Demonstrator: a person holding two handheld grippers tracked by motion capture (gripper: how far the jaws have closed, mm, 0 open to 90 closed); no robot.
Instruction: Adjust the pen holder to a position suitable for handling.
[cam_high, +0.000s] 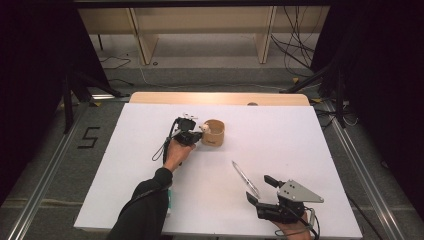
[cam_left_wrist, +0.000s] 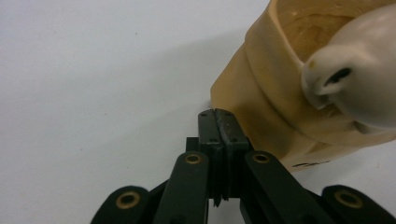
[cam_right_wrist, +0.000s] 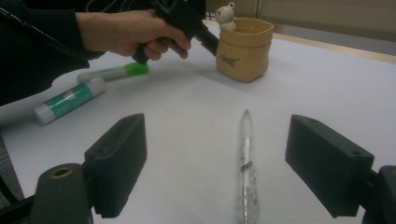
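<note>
A tan pot (cam_high: 213, 132) with a small white bear figure (cam_high: 204, 128) on its rim stands at the table's far middle. My left gripper (cam_high: 194, 135) is at its left side; in the left gripper view the jaws are pressed together, with the fingertips (cam_left_wrist: 218, 116) right at the foot of the pot (cam_left_wrist: 266, 93), below the bear (cam_left_wrist: 355, 84). A clear pen (cam_high: 245, 178) lies at the near right. My right gripper (cam_high: 259, 188) stands open just behind it, and the pen (cam_right_wrist: 246, 158) lies between the spread jaws, untouched.
In the right gripper view, a green-and-white glue stick (cam_right_wrist: 70, 100) and a green-capped marker (cam_right_wrist: 114, 72) lie beside the person's left hand and dark sleeve. The white table sheet (cam_high: 280, 135) has bare room at the right. A cable trails from the left gripper.
</note>
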